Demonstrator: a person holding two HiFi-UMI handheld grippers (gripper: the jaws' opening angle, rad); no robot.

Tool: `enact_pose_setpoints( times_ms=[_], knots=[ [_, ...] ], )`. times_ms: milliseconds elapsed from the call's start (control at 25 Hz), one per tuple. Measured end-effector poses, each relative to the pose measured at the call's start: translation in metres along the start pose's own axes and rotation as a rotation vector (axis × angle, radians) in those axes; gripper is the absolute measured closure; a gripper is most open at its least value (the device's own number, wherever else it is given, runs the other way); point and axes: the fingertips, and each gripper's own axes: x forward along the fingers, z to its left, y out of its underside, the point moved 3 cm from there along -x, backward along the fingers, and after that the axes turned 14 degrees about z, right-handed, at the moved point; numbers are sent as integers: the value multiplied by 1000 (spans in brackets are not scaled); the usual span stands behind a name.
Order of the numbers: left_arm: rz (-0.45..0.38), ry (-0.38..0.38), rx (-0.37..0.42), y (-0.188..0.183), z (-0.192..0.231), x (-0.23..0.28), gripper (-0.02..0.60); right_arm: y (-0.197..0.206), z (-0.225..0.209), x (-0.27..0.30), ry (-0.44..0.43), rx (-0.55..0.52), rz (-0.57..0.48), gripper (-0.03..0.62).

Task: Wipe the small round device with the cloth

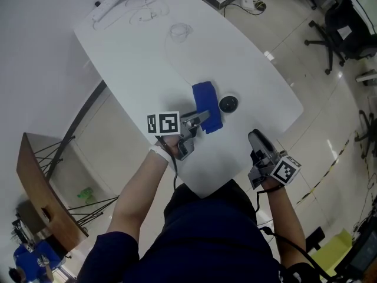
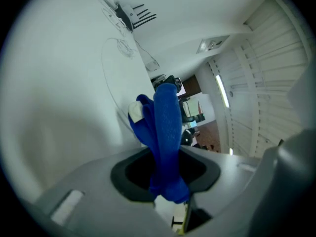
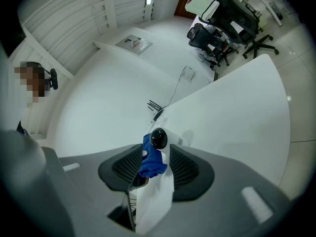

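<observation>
Approach step: cloth [image 1: 207,106] held just left of the small round device [image 1: 228,104]; wipe judged not yet begun.
Left gripper [image 1: 200,119] clamped on the cloth's near end. Right gripper [image 1: 257,140] at the near table [image 1: 147,52] edge, jaws apart, empty. Cloth-device contact unclear. Next: press cloth onto device and rub; the right gripper may need to steady it. No containers in view.

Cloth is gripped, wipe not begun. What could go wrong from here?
1. The small round device lies loose on the white table; the right gripper hangs apart from it, jaws open, so a wipe may shove it away.
2. The left gripper pinches the blue cloth in a bunch; it could drag out or wipe poorly.
</observation>
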Motion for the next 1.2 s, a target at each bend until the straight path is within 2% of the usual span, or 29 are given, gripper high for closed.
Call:
enact_pose_setpoints(
  times_ms=[160,240,360,520,640,1040,1120,1200],
  knots=[
    [117,-119,4,12,37,-2,449,9,0,18,9,4,8,414],
    [148,-171,-20,24,52,-8,449,16,2,27,-4,20,29,415],
    [160,-198,-32,19,54,-9,449,8,4,23,-18,32,16,416],
    [179,-244,35,7,52,-14,449,2,10,17,-14,38,-18,419],
    [191,-246,-6,19,54,-20,449,6,19,11,-16,17,-28,419],
    [227,-261,-53,75,61,-53,448,30,26,-12,-16,4,-37,419],
    [219,-301,-47,80,62,-60,442,33,30,-14,-18,0,-31,419],
    [212,-396,2,80,64,-66,403,35,33,-14,-22,-7,-22,419]
  ],
)
